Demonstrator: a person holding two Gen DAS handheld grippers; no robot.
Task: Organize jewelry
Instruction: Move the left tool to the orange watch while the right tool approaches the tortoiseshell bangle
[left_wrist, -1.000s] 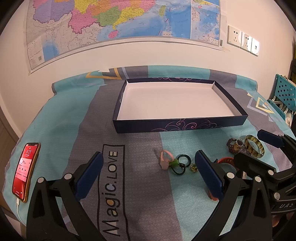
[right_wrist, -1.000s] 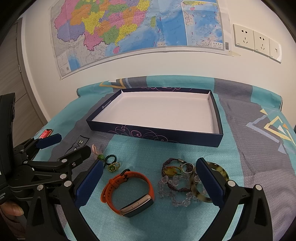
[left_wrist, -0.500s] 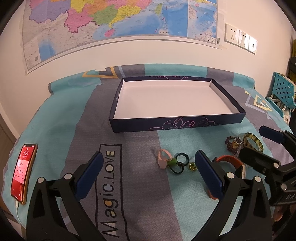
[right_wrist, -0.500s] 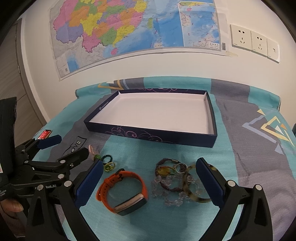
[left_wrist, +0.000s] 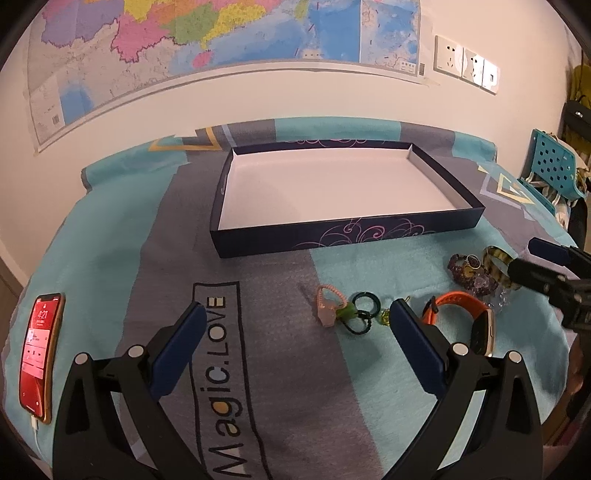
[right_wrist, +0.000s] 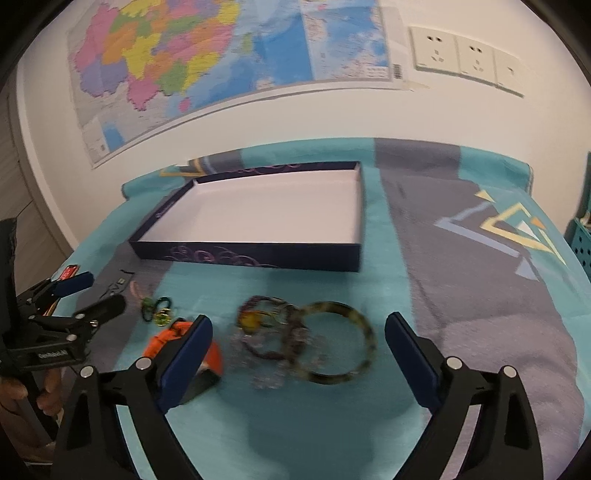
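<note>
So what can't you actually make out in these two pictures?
- Bead bracelets: right wrist view is motion-blurred, so the beads smear together.
- Orange watch band: right wrist view, partly hidden behind a gripper finger.
- Phone screen: left wrist view, text too small.
- Tortoiseshell bangle: left wrist view, part covered by the right gripper.

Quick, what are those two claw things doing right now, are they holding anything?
Left gripper: open, holding nothing.
Right gripper: open, holding nothing; the tortoiseshell bangle lies between its fingers.

We're in somebody's home: wall map (left_wrist: 207, 40), sockets (right_wrist: 465, 55), a Magic.LOVE blanket (left_wrist: 221, 369), charging phone (left_wrist: 38, 354).
</note>
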